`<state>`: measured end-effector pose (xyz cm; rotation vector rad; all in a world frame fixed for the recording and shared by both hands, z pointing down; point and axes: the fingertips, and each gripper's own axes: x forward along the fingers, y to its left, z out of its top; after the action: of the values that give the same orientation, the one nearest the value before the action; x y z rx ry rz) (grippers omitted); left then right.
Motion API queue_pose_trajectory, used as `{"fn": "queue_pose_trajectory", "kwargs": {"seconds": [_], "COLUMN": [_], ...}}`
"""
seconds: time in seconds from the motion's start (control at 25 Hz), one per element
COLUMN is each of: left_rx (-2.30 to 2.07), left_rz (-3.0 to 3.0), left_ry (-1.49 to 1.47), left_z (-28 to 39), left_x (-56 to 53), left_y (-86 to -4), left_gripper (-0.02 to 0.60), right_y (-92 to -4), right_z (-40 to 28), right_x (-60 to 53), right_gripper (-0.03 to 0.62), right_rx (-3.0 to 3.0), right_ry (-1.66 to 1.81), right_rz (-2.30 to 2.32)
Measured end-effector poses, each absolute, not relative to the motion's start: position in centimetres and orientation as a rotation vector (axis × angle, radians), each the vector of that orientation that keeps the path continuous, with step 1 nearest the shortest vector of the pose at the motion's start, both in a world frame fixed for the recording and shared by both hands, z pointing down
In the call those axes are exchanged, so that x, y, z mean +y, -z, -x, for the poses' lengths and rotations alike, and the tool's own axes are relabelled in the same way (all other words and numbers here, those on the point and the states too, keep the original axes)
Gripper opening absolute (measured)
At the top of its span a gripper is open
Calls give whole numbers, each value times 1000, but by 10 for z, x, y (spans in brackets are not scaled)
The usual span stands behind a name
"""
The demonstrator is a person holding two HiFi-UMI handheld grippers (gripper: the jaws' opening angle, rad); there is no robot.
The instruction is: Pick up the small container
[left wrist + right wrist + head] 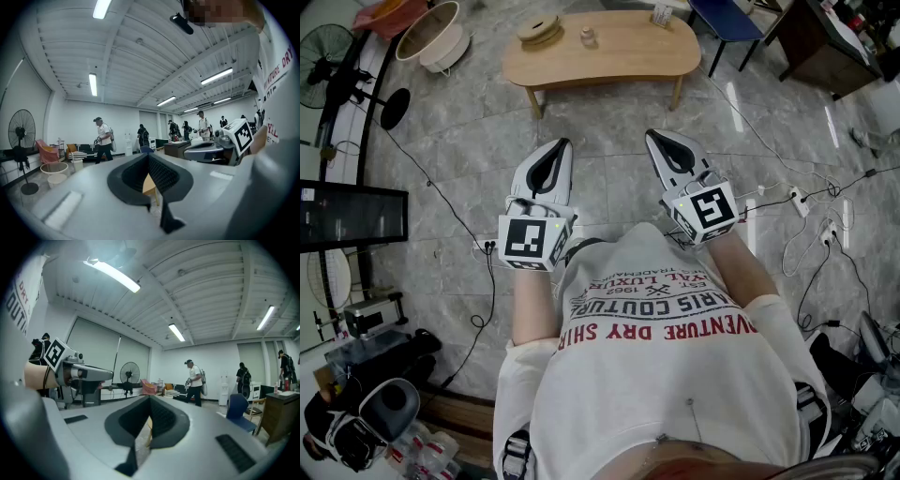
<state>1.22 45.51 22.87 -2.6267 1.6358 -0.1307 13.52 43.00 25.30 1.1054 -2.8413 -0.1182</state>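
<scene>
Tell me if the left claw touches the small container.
Apart. Head view shows the left claw over floor, well short of the table bearing the small container.

a low wooden table (628, 54) with a rounded top stands on the grey marbled tile floor (609, 150). on the left part of the table lies a flat round stack of discs (540, 30). just right of it, and apart from it, stands the small container (589, 37). at the table's far right edge sits a small white thing (662, 13), too small to tell what. on the floor left of the table stands a round cream tub (431, 37), and nearer lies a fan's black base (394, 109). thin cables (493, 281) run across the tiles, and a white power strip (799, 202) lies at the right.
</scene>
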Motion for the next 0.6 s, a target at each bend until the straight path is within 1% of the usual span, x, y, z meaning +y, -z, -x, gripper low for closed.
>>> {"fn": "queue_pose_trajectory", "kwargs": {"seconds": [0.6], "left_rx": [1643], "left_rz": [2636], "left_ry": [118], "left_z": [-12], "left_x": [448], "left_y": [-232], "left_gripper": [9], "right_y": [-254], "right_z": [-137], "right_x": [426], "right_gripper": [6], "right_rx": [-2884], "right_ry": [61], "right_rz": [-1091]}}
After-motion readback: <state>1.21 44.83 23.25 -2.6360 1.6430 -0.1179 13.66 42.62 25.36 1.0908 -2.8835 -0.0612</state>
